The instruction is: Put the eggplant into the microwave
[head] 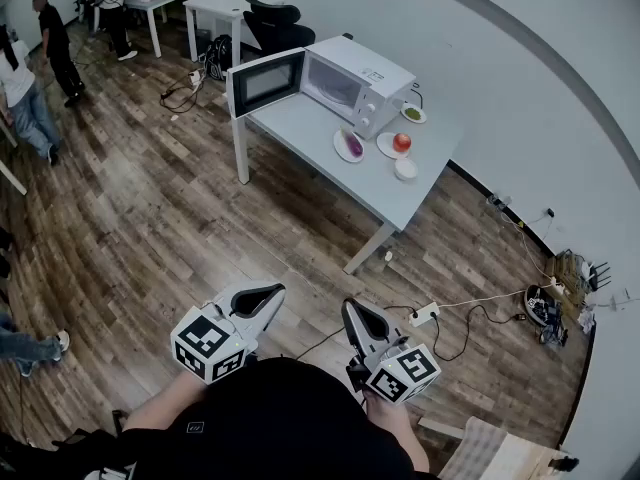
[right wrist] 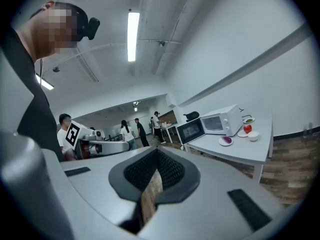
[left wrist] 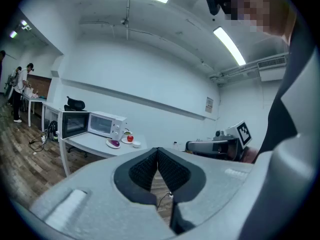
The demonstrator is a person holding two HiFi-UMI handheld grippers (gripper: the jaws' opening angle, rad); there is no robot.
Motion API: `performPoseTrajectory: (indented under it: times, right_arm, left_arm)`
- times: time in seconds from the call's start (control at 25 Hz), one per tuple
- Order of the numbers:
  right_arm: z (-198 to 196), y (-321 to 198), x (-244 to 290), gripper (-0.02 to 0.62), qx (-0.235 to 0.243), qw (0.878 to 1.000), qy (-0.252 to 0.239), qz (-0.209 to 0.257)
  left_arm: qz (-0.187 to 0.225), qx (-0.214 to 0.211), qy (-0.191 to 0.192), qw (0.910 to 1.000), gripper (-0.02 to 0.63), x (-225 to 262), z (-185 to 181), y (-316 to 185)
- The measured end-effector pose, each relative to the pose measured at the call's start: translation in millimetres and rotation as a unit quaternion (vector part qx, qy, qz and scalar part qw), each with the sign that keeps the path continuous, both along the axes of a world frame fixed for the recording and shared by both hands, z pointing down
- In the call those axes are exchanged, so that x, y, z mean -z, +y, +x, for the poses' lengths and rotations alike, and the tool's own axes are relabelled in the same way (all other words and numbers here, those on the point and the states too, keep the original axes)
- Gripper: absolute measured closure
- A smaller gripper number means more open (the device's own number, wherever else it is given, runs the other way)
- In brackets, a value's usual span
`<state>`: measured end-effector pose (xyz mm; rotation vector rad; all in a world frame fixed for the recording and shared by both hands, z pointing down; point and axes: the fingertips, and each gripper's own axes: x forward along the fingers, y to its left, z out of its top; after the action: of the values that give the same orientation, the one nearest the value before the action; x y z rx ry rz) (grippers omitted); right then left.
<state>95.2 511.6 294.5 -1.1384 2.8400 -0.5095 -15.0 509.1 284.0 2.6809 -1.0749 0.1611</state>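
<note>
The purple eggplant (head: 353,145) lies on a white plate on the grey table (head: 320,133), far ahead of me across the wooden floor. Behind it stands the white microwave (head: 355,83) with its door (head: 265,81) swung open to the left. Both grippers are held close to my body, well short of the table. My left gripper (head: 268,293) is shut with nothing in it, its pads meeting at the tip (left wrist: 157,151). My right gripper (head: 352,313) also looks shut and empty (right wrist: 156,151). The eggplant (left wrist: 115,143) (right wrist: 226,140) shows small in both gripper views.
Beside the eggplant sit a plate with a red fruit (head: 402,142), a small white bowl (head: 406,168) and a dish of something green (head: 412,114). A power strip (head: 424,315) and cables lie on the floor to the right. People (head: 55,43) stand at far left.
</note>
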Motion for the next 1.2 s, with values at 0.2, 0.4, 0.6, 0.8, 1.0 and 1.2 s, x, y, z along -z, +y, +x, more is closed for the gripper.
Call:
performPoseTrajectory:
  times: [0.2,0.4,0.6,0.8,1.0,1.2]
  right_arm:
    - [-5.9,-1.9,-4.6,0.581,0.000,1.000,0.002,-0.006]
    - [-33.2,-4.6,-2.5,0.581,0.027,1.000,0.010,0.004]
    - [-93.2,-1.6,4.7,0.580,0.062,0.998,0.006,0.021]
    - [-151.0,2.1,6.7,0.577,0.079,0.997,0.009,0.018]
    - [-182.6,3.8,4.0,0.577,0.083,0.996,0.013,0.013]
    - [-180.8,-10.1,0.7,0.572,0.069,0.998,0.009,0.008]
  left_arm:
    - [-0.002,0.002,0.002,1.0000,0.597,-1.5,-6.8,-0.4]
    - [-0.003,0.019,0.006,0.9998,0.597,2.4,-30.8,1.7]
    - [-0.004,0.048,0.004,0.9988,0.597,0.0,-91.3,12.9]
    - [-0.003,0.061,0.003,0.9981,0.597,-2.3,-146.4,21.1]
    - [-0.003,0.069,0.017,0.9975,0.597,-8.8,-177.7,20.5]
    - [-0.004,0.057,0.023,0.9981,0.597,-12.0,-174.4,5.0]
